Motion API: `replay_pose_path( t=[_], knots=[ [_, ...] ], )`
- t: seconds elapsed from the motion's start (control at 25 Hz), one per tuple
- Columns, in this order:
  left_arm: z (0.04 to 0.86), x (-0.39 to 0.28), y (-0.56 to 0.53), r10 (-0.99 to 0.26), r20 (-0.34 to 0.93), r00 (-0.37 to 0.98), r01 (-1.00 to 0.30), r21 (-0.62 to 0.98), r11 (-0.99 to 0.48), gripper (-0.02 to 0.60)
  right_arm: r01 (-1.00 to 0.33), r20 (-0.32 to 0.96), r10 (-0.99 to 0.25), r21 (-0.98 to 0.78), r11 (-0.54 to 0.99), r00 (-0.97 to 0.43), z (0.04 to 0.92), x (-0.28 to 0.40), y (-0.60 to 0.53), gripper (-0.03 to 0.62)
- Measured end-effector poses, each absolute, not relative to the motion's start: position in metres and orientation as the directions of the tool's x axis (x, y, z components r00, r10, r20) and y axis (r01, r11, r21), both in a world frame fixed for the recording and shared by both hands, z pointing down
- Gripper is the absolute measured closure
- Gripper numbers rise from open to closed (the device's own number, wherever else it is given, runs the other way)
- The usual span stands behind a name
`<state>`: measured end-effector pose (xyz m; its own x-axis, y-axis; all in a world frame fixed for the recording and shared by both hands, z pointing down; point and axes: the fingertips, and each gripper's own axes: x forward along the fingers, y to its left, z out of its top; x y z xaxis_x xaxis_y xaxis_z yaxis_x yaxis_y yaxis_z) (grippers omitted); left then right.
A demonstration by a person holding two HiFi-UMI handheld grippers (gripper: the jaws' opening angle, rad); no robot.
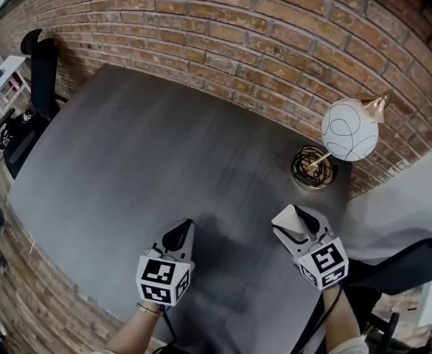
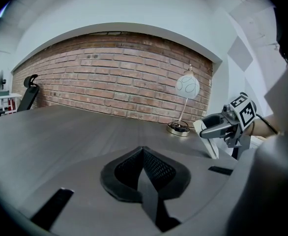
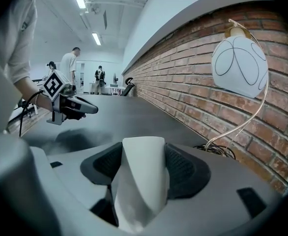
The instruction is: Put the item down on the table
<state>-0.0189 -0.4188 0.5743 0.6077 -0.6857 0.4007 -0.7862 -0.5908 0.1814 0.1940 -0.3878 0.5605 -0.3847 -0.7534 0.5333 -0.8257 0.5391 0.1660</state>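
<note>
A white, curved sheet-like item (image 3: 141, 188) is pinched between the black pads of my right gripper (image 3: 143, 154), which is shut on it. In the head view this right gripper (image 1: 295, 218) hovers over the grey table (image 1: 142, 153) near its right end, with the white item (image 1: 288, 226) sticking out below the jaws. The left gripper view shows the item (image 2: 209, 142) hanging just above the tabletop. My left gripper (image 1: 178, 236) is shut with nothing in it, its pads (image 2: 156, 170) pressed together, low over the table's near edge.
A lamp with a white globe (image 1: 349, 129) and a gold wire base (image 1: 313, 167) stands at the table's far right by the brick wall (image 1: 260, 43). A black office chair (image 1: 43, 72) is at the far left. People stand far off in the room (image 3: 70, 65).
</note>
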Motion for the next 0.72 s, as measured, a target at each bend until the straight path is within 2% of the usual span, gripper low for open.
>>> replay_pose_path(
  t=[0.72],
  knots=[
    [0.591, -0.052, -0.4, -0.704, 0.441, 0.557, -0.823, 0.177, -0.54, 0.565, -0.695, 0.626, -0.639, 0.206, 0.689, -0.448, 0.589, 0.147, -0.389, 0.298]
  ],
)
